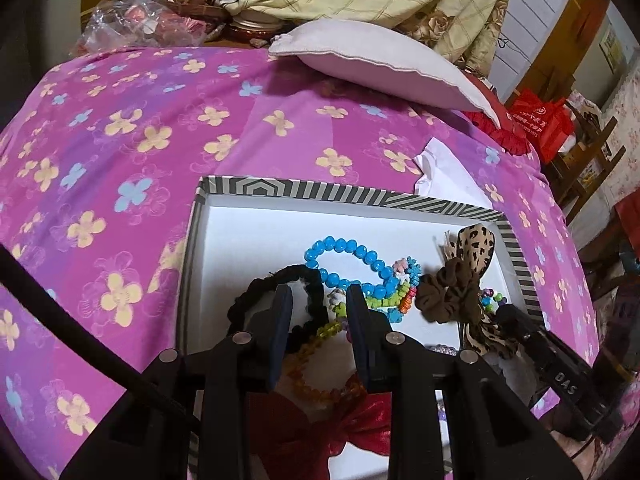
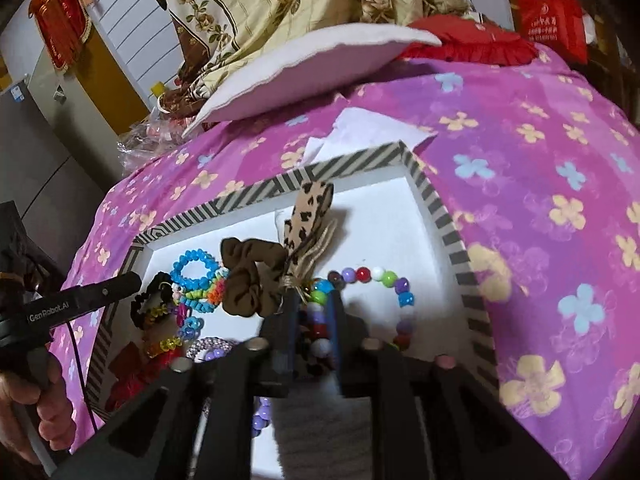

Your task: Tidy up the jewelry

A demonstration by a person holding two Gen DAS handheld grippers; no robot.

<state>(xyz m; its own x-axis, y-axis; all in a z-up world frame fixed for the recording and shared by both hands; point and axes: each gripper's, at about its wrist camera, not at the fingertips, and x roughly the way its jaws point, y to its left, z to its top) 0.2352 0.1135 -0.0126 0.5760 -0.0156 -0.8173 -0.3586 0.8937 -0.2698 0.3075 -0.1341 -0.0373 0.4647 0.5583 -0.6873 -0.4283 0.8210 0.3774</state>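
Observation:
A striped-rimmed box point(image 1: 320, 194) point(image 2: 280, 184) with a white floor lies on the bed and holds the jewelry. My left gripper point(image 1: 320, 300) is open over the box's near left part. One finger point(image 1: 282, 312) stands in front of a black scrunchie point(image 1: 256, 288) beside a blue bead bracelet point(image 1: 344, 246). My right gripper point(image 2: 315, 304) is open too, low over a multicolour big-bead bracelet point(image 2: 376, 274) whose beads show between its fingers. A leopard-print bow point(image 2: 312, 208) and a brown scrunchie point(image 2: 248, 276) lie just past its tips, apart from the pads.
A pink flowered sheet point(image 1: 120, 140) surrounds the box. White paper point(image 2: 372, 128) lies behind the far rim and a white pillow point(image 1: 372, 64) further back. An amber bracelet point(image 1: 308, 360) and a red bow point(image 1: 360, 420) sit near the front. A hand point(image 2: 32, 400) holds the left gripper's handle.

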